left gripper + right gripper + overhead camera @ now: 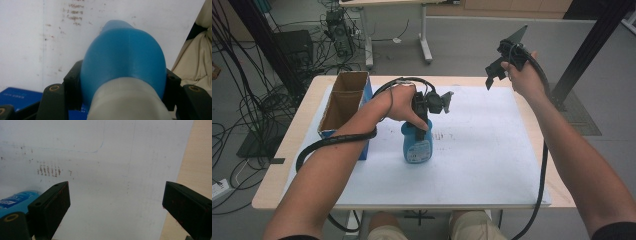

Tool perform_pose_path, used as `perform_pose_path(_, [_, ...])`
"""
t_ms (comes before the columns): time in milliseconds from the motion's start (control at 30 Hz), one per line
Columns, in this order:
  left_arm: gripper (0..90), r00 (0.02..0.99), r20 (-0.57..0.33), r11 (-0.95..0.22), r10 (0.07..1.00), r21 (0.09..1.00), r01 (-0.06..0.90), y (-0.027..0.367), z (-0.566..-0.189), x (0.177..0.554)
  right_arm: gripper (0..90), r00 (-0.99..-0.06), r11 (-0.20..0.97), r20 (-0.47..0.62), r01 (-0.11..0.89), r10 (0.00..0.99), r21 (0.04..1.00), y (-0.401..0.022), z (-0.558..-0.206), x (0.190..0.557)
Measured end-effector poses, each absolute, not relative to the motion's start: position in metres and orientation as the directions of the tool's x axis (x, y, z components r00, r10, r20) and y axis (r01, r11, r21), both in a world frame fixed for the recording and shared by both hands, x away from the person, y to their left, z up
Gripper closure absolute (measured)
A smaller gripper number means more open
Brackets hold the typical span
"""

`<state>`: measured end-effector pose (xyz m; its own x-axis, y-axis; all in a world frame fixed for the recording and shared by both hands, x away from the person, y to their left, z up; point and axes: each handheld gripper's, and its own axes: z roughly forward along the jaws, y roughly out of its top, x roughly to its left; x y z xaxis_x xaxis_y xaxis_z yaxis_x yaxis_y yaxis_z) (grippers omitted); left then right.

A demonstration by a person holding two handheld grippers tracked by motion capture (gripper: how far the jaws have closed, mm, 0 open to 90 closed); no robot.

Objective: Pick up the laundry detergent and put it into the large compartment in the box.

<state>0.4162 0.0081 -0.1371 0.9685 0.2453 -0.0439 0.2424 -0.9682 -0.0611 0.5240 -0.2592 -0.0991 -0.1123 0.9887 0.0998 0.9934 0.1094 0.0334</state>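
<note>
At desk [492, 190] centre, left gripper [421, 131] clamps blue bottle [417, 147] near its white cap: rigid, smooth plastic, likely slippery; neck grip suits. Right gripper [493, 75] wide, empty.

blue bottle [417, 145], white cap [127, 100], black hand-held gripper [424, 107]

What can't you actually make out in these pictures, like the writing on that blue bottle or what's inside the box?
- Blue bottle label: too small to read in the high view; faces away in the left gripper view.
- Cardboard box contents: its walls hide the bottom in the high view.
- Left hand-held gripper pads on the bottle: covered by the hand in the high view.
- Brown marks on the white mat: too blurred to read in the right gripper view.
</note>
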Motion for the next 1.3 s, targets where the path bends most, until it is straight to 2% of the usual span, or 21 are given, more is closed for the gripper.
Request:
perform_pose_path(333, [37.6, 0.916, -0.004, -0.914, 0.401, -0.063, 0.4, 0.028, -0.09, 0.416, 7.6, -0.118, 0.116, 0.094, 0.993, 0.988, 0.026, -0.257, -0.1, 0.522])
perform_pose_path(667, [37.6, 0.789, 0.037, -0.788, 0.614, -0.039, 0.615, 0.061, -0.022, 0.427, 7.6, -0.13, 0.127, 0.108, 0.991, 0.986, 0.028, -0.258, -0.099, 0.521])
perform_pose_path(833, [37.6, 0.691, 0.068, -0.692, 0.719, -0.016, 0.722, 0.081, 0.018, 0.43, 7.6, -0.131, 0.128, 0.112, 0.991, 0.985, 0.031, -0.26, -0.097, 0.52])
perform_pose_path(1000, [37.6, 0.499, 0.058, -0.502, 0.865, 0.054, 0.863, 0.114, 0.06, 0.431, 7.6, -0.134, 0.131, 0.118, 0.991, 0.984, 0.032, -0.261, -0.096, 0.52])
perform_pose_path(1133, [37.6, 0.414, 0.057, -0.417, 0.909, 0.077, 0.906, 0.135, 0.087, 0.432, 7.6, -0.137, 0.133, 0.122, 0.99, 0.983, 0.037, -0.261, -0.095, 0.519])
perform_pose_path(1300, [37.6, 0.256, 0.069, -0.261, 0.964, 0.092, 0.961, 0.159, 0.103, 0.434, 7.6, -0.14, 0.137, 0.129, 0.99, 0.982, 0.033, -0.261, -0.095, 0.519])
